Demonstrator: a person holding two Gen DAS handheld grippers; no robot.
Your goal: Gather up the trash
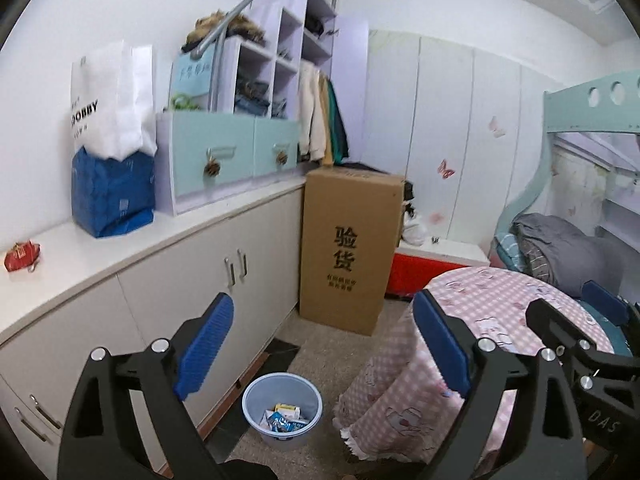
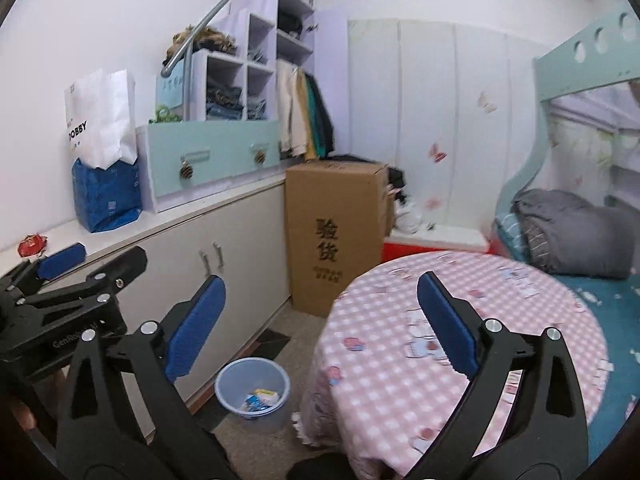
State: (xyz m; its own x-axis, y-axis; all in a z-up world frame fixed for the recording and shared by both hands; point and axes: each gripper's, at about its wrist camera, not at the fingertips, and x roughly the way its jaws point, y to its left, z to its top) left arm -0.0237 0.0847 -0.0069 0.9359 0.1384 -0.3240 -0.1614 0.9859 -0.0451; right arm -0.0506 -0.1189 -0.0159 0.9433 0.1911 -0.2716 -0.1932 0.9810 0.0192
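Bedroom floor, lower centre: bin (image 1: 282, 410) holds wrappers — left gripper (image 1: 322, 350) and right gripper (image 2: 320, 328) both spread, empty; tabletop (image 2: 460, 300) probably clear — scan before reaching.

We see a home bedroom: a bunk bed (image 1: 580, 120) at three o'clock, hanging clothes (image 1: 320, 120) at twelve, wardrobe doors (image 1: 440, 120) behind.
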